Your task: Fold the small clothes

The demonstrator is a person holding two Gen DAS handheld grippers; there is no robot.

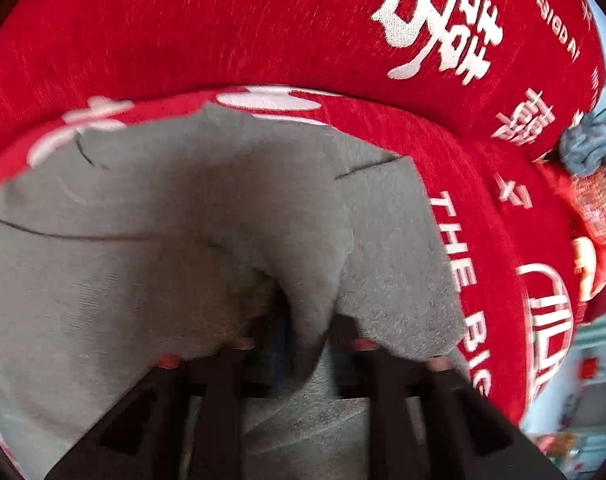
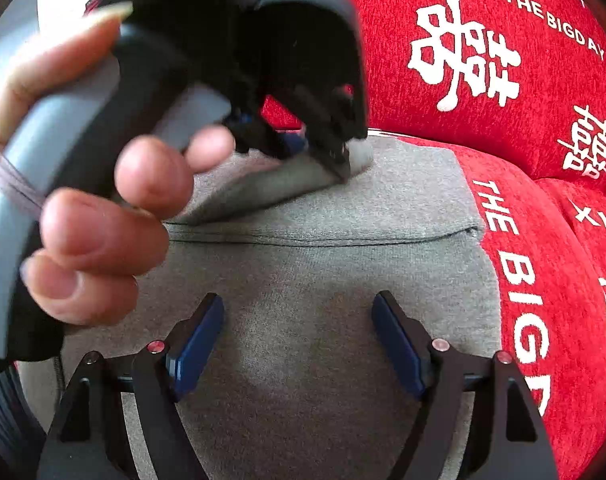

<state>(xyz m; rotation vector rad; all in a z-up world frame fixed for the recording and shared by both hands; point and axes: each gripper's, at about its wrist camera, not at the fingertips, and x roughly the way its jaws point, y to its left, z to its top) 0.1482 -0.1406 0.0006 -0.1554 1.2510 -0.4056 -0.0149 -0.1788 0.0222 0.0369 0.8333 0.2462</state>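
Observation:
A small grey garment (image 2: pixel 323 280) lies on a red cushion, with a fold line running across it. My left gripper (image 1: pixel 303 332) is shut on a fold of the grey garment (image 1: pixel 263 208), and the cloth drapes over its fingers and hides the pads. In the right wrist view the left gripper (image 2: pixel 335 156) pinches a lifted flap at the garment's far edge, held by a hand (image 2: pixel 103 220). My right gripper (image 2: pixel 299 340) is open and empty, its blue pads (image 2: pixel 195 348) hovering just above the near part of the garment.
The red cushion (image 2: pixel 543 260) with white lettering surrounds the garment, and a red backrest (image 2: pixel 483 40) rises behind. At the right in the left wrist view lie a blue cloth (image 1: pixel 591 144) and a red-patterned item (image 1: pixel 595 208).

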